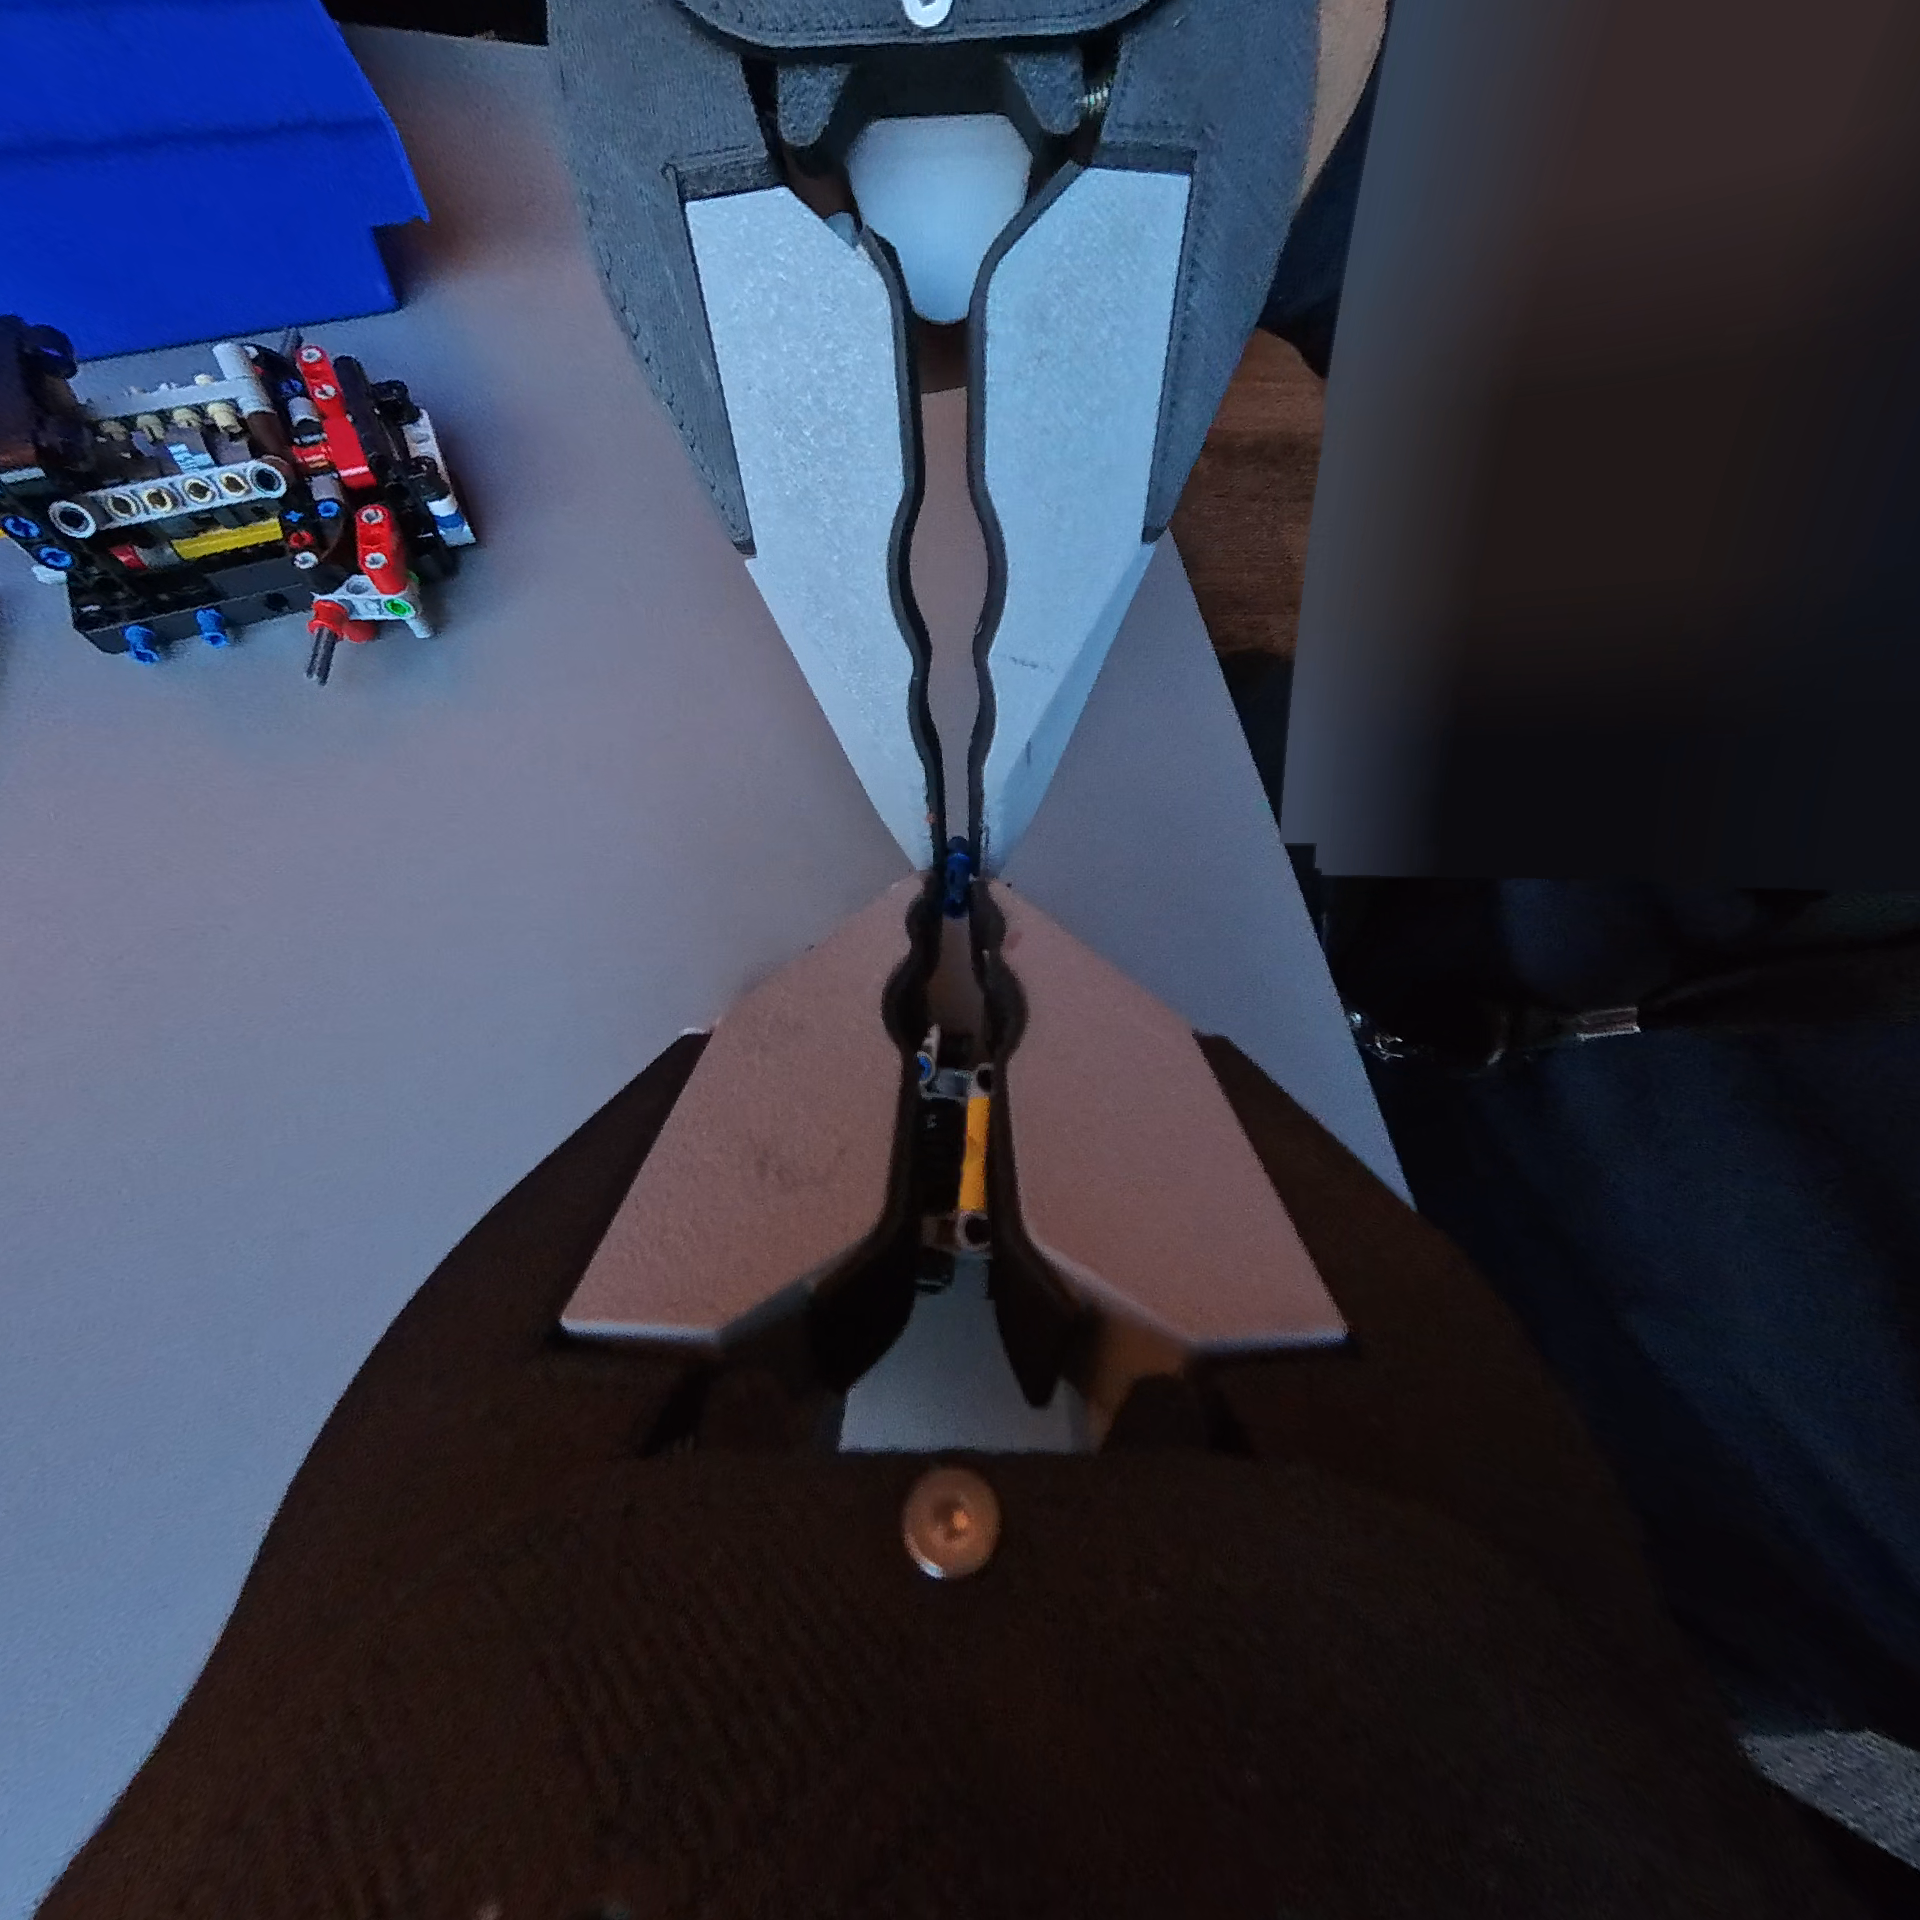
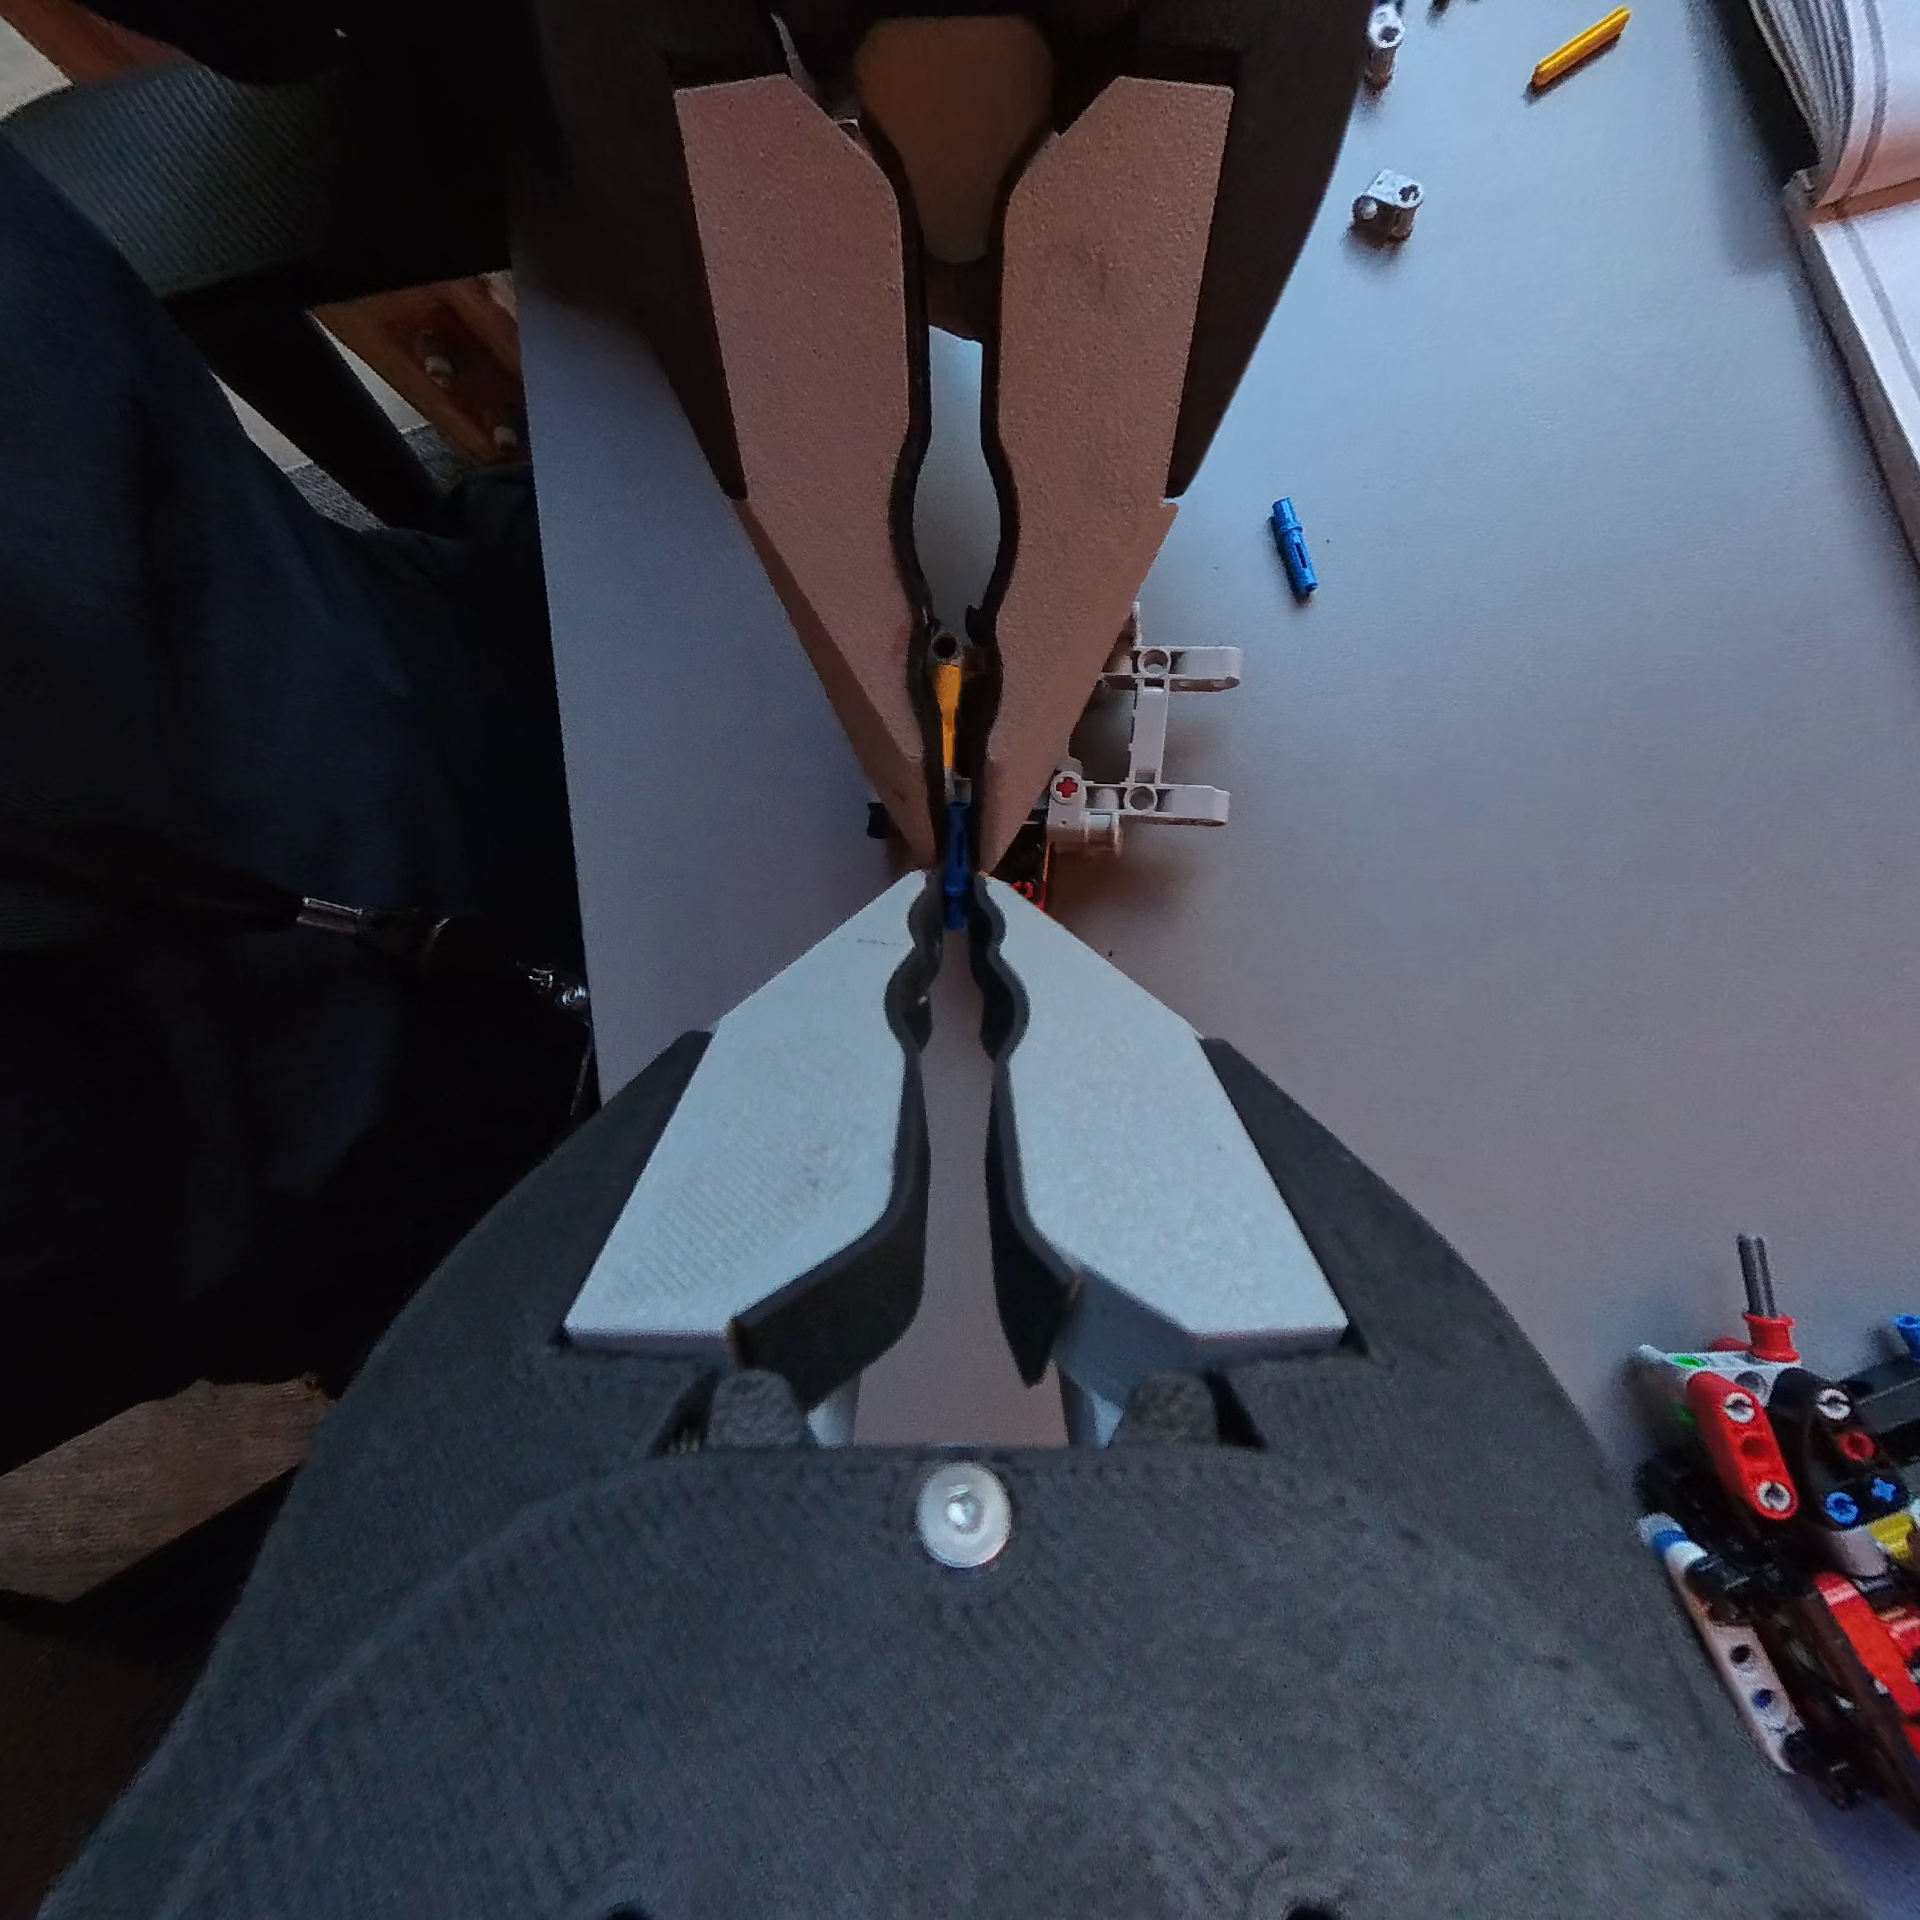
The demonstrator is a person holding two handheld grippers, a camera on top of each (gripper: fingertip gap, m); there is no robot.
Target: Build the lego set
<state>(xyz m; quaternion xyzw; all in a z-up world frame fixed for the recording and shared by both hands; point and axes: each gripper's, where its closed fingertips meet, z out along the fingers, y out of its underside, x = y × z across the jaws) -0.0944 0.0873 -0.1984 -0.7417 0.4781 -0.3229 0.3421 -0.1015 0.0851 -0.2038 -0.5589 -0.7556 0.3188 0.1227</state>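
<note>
1. The left claw [image 1: 956, 896] and the right claw [image 2: 956, 896] point at each other tip to tip, just above the desk [image 1: 416, 935] near its edge.
2. A small blue pin [image 2: 956, 883] lies along the line between them, one end in each pair of tips.
3. The right claw is narrow: its grey fingers [image 2: 790, 1143] are drawn in on the near end of the pin, and its pads appear to press on it.
4. The left claw is narrow too. Its pinkish fingers [image 1: 769, 1143] close on the far end of the same pin, so both claws have it at once and neither has let go.
5. Further back, in the gap between the left fingers, a yellow-and-black piece [image 1: 971, 1153] shows. Whether the pads grip it or it simply lies on the desk underneath cannot be told.
6. Just beside and partly under the left tips, a white frame [image 2: 1153, 727] rests on the desk, with a dark part with red marks touching its near corner.
7. Well apart from the claws stands a larger model [image 1: 229, 499] of black, red, grey and yellow parts. It is untouched, with a blue box [image 1: 187, 156] behind it.
8. Loose on the desk, away from both claws, lie a second pin [image 2: 1294, 545], a grey connector [image 2: 1387, 203] and a yellow rod [image 2: 1579, 47].
9. As things lie, the pin is off the desk and shared between the claws — not yet seated in the frame, the model or any other part that the views show.
</note>
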